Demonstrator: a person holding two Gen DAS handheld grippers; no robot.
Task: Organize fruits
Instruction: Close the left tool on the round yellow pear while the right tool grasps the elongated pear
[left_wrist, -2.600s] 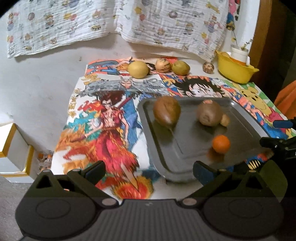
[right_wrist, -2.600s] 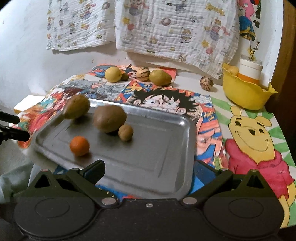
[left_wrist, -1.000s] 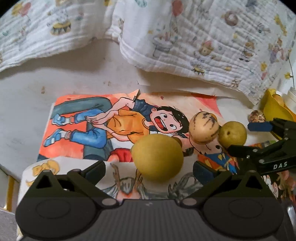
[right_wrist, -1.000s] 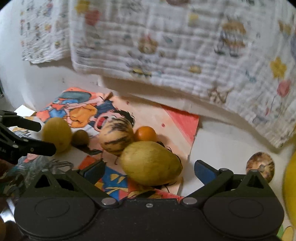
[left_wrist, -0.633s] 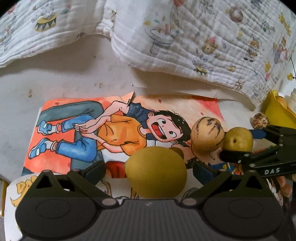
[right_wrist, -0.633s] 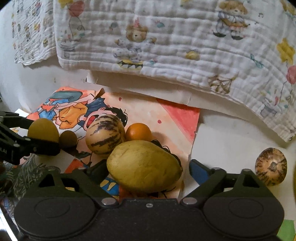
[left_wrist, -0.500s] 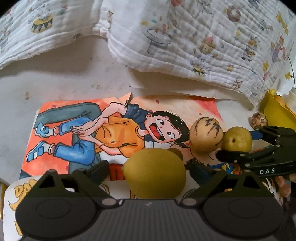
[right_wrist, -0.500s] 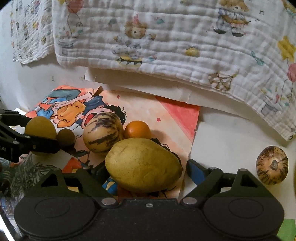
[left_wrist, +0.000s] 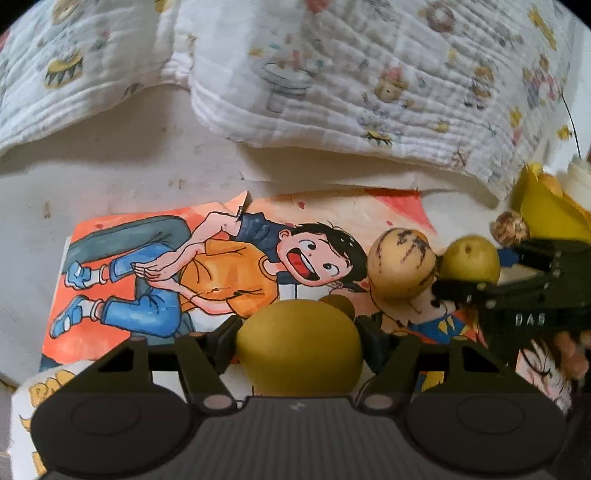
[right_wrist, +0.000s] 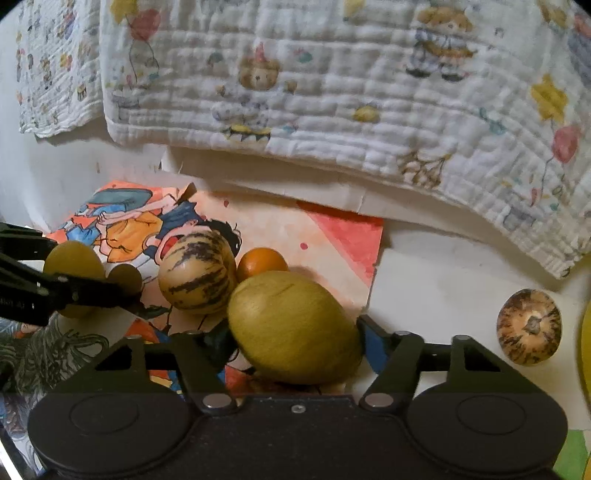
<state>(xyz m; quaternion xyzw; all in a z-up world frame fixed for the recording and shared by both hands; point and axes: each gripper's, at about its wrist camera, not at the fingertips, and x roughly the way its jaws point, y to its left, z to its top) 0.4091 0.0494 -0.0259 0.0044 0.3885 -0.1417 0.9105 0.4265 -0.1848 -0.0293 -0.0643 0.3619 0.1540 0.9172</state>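
A round yellow-green fruit (left_wrist: 299, 347) lies on the cartoon-print cloth (left_wrist: 155, 258) between the fingers of my left gripper (left_wrist: 299, 343). The jaws are closing and both pads touch its sides. To the right, a green-yellow mango (right_wrist: 291, 328) sits between the fingers of my right gripper (right_wrist: 295, 339), whose jaws are also closing with the pads against it. In the left wrist view the right gripper (left_wrist: 476, 269) brackets the mango (left_wrist: 469, 258). In the right wrist view the left gripper (right_wrist: 70, 269) brackets the round fruit (right_wrist: 72, 262).
Between the two held fruits lie a striped pale fruit (right_wrist: 197, 271), a small orange (right_wrist: 260, 260) and a small brown fruit (right_wrist: 125, 277). A brown-streaked fruit (right_wrist: 528, 326) sits alone at right beside a yellow bowl (left_wrist: 546, 210). A printed blanket (right_wrist: 332, 92) hangs behind.
Both grippers went from the metal tray to the fruit at the back of the table. Their jaws then narrowed from wide open onto the round fruit and the mango.
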